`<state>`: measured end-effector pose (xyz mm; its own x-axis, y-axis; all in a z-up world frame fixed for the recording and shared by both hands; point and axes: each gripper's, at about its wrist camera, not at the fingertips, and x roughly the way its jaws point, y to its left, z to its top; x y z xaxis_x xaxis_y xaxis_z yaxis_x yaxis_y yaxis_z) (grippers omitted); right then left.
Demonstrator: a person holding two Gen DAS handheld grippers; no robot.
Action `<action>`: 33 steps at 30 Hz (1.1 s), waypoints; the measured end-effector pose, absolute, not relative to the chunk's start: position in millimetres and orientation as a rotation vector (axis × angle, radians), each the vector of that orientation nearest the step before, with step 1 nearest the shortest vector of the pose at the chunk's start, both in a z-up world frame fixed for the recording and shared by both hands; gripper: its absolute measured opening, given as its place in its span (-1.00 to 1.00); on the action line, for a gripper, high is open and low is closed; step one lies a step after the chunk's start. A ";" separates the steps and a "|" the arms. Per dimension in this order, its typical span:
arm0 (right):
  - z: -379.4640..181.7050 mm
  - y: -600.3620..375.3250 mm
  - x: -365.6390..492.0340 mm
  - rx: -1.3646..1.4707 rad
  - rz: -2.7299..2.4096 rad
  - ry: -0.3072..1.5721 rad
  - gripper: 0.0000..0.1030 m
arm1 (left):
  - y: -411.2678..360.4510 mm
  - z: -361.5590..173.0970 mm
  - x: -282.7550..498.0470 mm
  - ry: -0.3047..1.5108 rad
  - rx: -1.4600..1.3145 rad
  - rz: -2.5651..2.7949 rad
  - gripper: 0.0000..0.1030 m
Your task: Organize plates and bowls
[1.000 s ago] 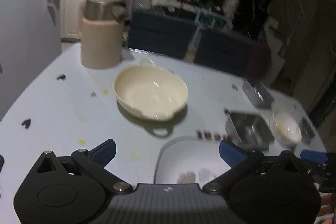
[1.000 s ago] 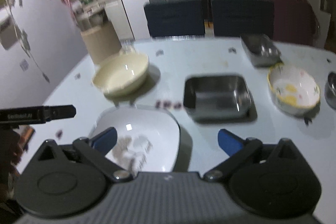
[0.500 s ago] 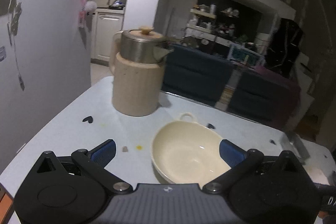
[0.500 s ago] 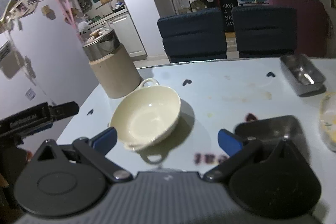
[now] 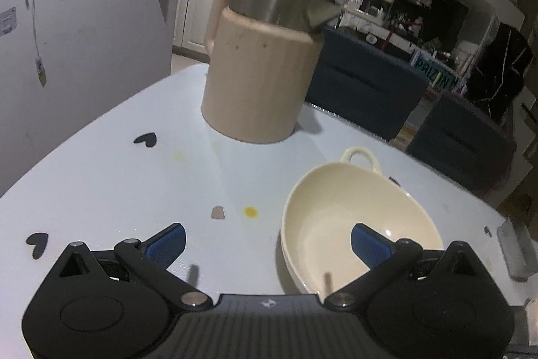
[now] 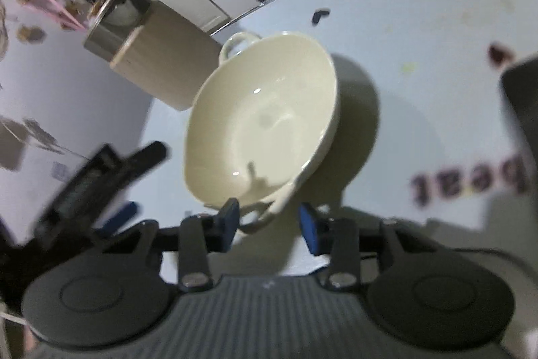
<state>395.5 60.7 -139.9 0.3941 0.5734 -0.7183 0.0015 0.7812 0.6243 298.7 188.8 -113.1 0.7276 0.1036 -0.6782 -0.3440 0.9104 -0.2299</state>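
- Item: cream bowl (image 6: 265,120), two loop handles, standing on the pale blue table (image 5: 111,190) just in front of the beige jug (image 5: 262,63).
- Handle axis: runs from the far handle (image 5: 359,157), on the jug side, to the near handle (image 6: 259,219), which points at the right gripper (image 6: 269,226).
- Right gripper: jaws closing, pads either side of the near handle; no pad appears to press on it yet, though blur leaves this uncertain.
- Left gripper (image 5: 267,241): jaws wide, nothing held. The bowl lies to its right; its right finger (image 5: 370,244) hangs over the bowl's hollow, its left finger over bare table.
- Judgement: the right hand is the nearer and is lined up with the handle; the grasp falls to it.
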 end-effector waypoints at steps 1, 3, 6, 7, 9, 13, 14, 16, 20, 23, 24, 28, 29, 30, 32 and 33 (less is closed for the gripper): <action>-144.3 59.9 397.3 0.642 0.415 1.141 -0.17 | 188.0 -114.6 300.2 0.721 -0.351 0.252 1.00; -152.1 59.5 399.5 0.710 0.458 1.174 -0.44 | 187.6 -116.8 301.8 0.727 -0.348 0.257 1.00; -153.3 60.8 399.1 0.721 0.471 1.173 -0.47 | 187.9 -118.1 302.8 0.729 -0.354 0.264 1.00; -153.9 60.2 398.4 0.726 0.477 1.170 -0.48 | 187.4 -118.4 303.2 0.730 -0.353 0.266 1.00; -155.5 56.6 401.6 0.724 0.472 1.164 -0.50 | 185.4 -118.4 302.7 0.736 -0.344 0.272 1.00; -149.3 40.1 398.5 0.675 0.447 1.131 -0.57 | 180.6 -119.8 302.7 0.749 -0.329 0.273 1.00; -146.3 34.3 399.0 0.662 0.436 1.119 -0.60 | 179.2 -119.7 302.8 0.753 -0.322 0.273 1.00; -140.8 21.0 399.8 0.643 0.402 1.096 -0.64 | 176.4 -119.5 302.7 0.755 -0.309 0.272 1.00; -130.7 -3.6 410.4 0.625 0.275 1.030 -0.75 | 171.9 -120.8 305.0 0.757 -0.314 0.262 1.00; -133.0 -14.7 414.8 0.708 0.240 1.036 -0.55 | 167.1 -123.7 308.5 0.750 -0.318 0.248 1.00; -136.9 -16.5 415.2 0.763 0.257 1.055 -0.43 | 165.4 -126.0 310.5 0.755 -0.316 0.248 1.00; -144.1 -7.0 413.2 0.794 0.238 1.064 -0.41 | 163.0 -133.4 315.5 0.780 -0.305 0.263 1.00; -144.9 -4.1 412.8 0.792 0.234 1.061 -0.41 | 163.5 -133.7 316.2 0.784 -0.298 0.267 1.00; -145.9 -2.1 412.6 0.793 0.230 1.060 -0.42 | 163.5 -133.9 316.5 0.789 -0.284 0.268 1.00; -145.8 0.6 412.4 0.778 0.227 1.049 -0.53 | 162.3 -135.1 317.6 0.821 -0.240 0.280 1.00; -145.2 -0.7 410.4 0.759 0.229 1.038 -0.54 | 162.7 -136.1 316.9 0.823 -0.235 0.271 1.00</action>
<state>410.4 -0.7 -145.2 0.5106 0.5105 -0.6919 0.1719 0.7279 0.6638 316.9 162.7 -136.1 0.6489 0.1455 -0.7468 -0.3264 0.9399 -0.1005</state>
